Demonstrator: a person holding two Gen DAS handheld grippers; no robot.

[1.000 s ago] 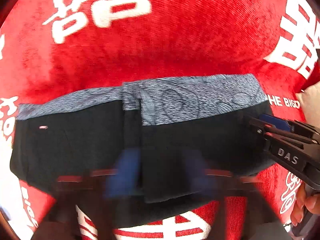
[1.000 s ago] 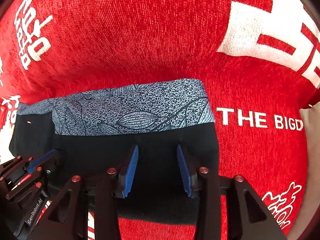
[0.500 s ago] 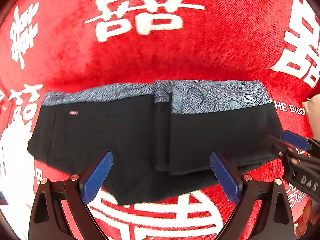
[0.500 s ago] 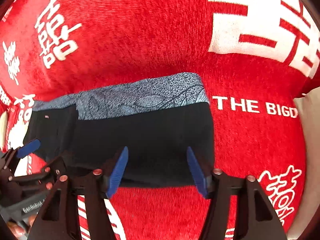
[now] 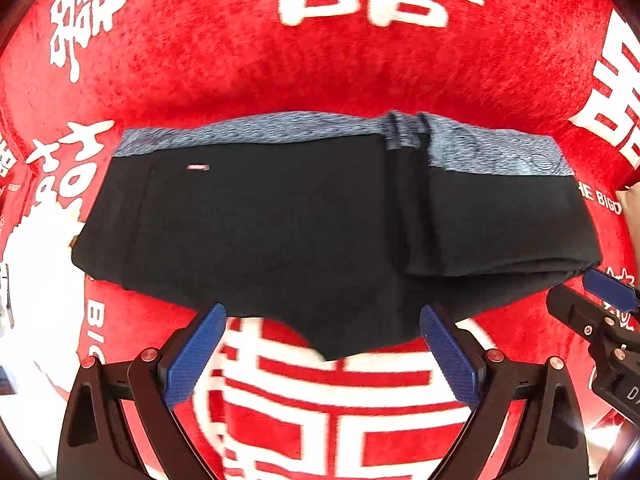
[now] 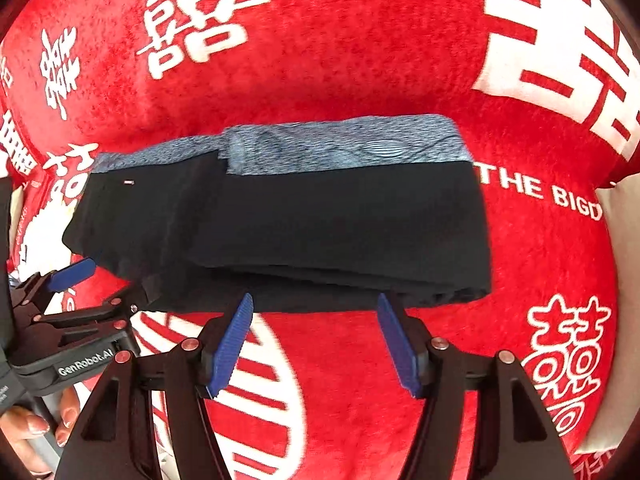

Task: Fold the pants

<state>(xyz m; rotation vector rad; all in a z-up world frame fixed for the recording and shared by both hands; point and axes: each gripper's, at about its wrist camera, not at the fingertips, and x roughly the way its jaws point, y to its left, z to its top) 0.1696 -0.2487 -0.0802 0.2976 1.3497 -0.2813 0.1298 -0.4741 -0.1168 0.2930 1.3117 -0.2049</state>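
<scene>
The black pants with a blue-grey patterned waistband [image 5: 304, 232] lay folded on the red blanket [image 5: 360, 64]; left gripper [image 5: 320, 344] and right gripper [image 6: 316, 340] both had jaws spread, holding nothing.

I see the pants [image 5: 280, 220] as matt black cloth with a speckled blue-grey knit band. Under them lies a blanket [image 5: 320, 64] of fuzzy red pile with white print. My left gripper [image 5: 320, 356] and right gripper [image 6: 316, 344] are matt black plastic; their blue pads [image 6: 230, 344] look ribbed.
</scene>
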